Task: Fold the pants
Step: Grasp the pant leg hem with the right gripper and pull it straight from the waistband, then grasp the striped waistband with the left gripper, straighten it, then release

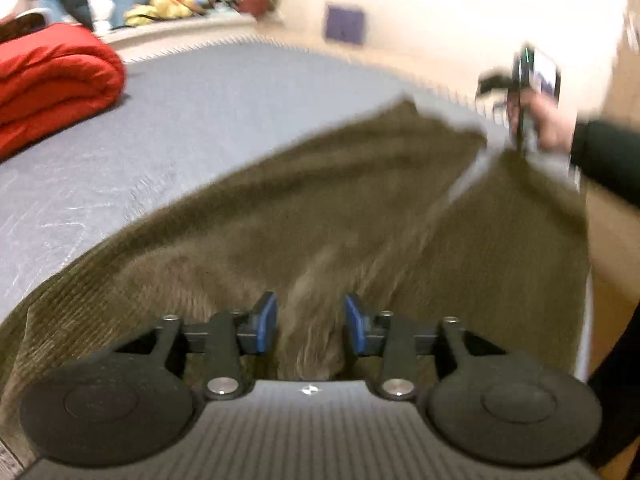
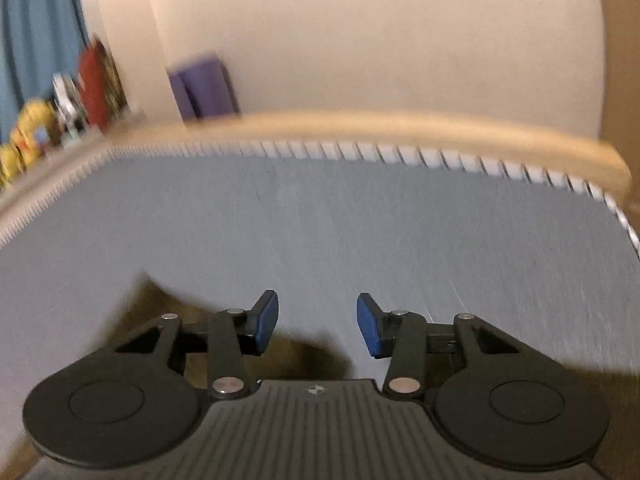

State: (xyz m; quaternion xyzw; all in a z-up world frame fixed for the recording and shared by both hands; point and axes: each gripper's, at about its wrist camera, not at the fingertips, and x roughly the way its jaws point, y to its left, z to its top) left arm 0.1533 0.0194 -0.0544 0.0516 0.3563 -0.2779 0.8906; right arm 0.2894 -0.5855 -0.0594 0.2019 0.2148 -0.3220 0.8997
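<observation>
Olive-brown corduroy pants [image 1: 320, 200] lie spread across the grey mattress [image 1: 180, 120]. My left gripper [image 1: 311, 322] hovers at their near end with its blue pads apart; a raised fold of the cloth sits between them and neither pad presses on it. At the far right, a hand in a dark sleeve holds my right gripper [image 1: 494, 82] over the other end of the pants, blurred. In the right wrist view, the right gripper [image 2: 317, 320] stands open over the bare mattress [image 2: 360, 220]. Only a corner of the pants [image 2: 160, 304] shows below its left finger.
A folded red blanket [image 1: 52, 80] lies at the mattress's far left. Plush toys [image 1: 172, 0] line a ledge behind it. A wooden bed rail [image 2: 400, 128] runs along the far edge beneath a cream wall bearing a purple patch [image 2: 204, 84].
</observation>
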